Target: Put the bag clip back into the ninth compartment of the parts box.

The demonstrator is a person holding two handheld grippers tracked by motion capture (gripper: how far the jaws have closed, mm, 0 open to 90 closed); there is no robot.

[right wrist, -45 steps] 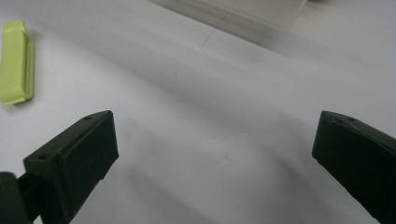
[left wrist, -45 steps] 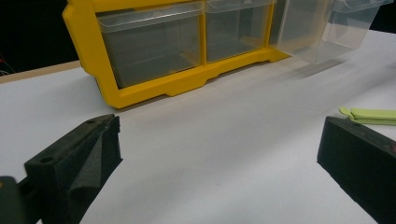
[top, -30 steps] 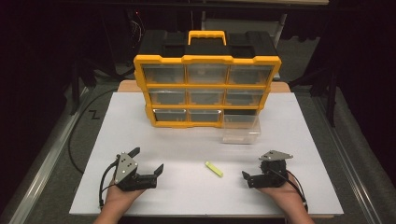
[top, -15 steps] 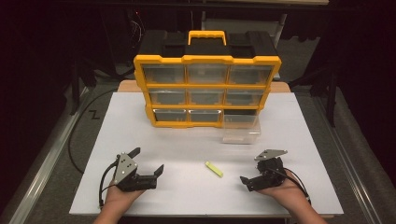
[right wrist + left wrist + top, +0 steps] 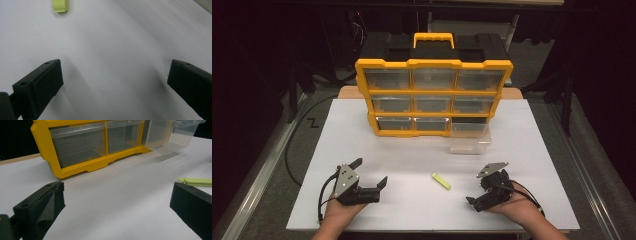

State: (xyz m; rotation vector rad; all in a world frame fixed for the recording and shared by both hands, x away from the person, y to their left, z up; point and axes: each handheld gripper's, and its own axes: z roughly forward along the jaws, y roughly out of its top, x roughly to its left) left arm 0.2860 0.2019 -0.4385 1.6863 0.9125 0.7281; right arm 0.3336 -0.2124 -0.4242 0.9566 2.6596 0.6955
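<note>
A small yellow-green piece (image 5: 441, 181) lies flat on the white table top (image 5: 412, 150), between my two grippers. My left gripper (image 5: 370, 172) rests near the front left, open, with nothing between its jaws. In the left gripper view (image 5: 117, 202) the green piece (image 5: 197, 181) lies just beyond the right jaw. My right gripper (image 5: 477, 192) sits low at the front right, open and tipped down toward the table. In the right gripper view (image 5: 115, 82) the jaws stand wide apart over bare white surface, with the green piece (image 5: 60, 5) far ahead at the upper left.
A yellow organiser (image 5: 434, 95) with rows of clear drawers and a black top stands at the back middle. Its bottom right clear drawer (image 5: 469, 137) is pulled out onto the table, also seen in the left gripper view (image 5: 172, 135). Dark floor surrounds the table.
My right gripper has slid slightly toward the front edge and tipped down to the left. The left gripper and the green piece have stayed put.
</note>
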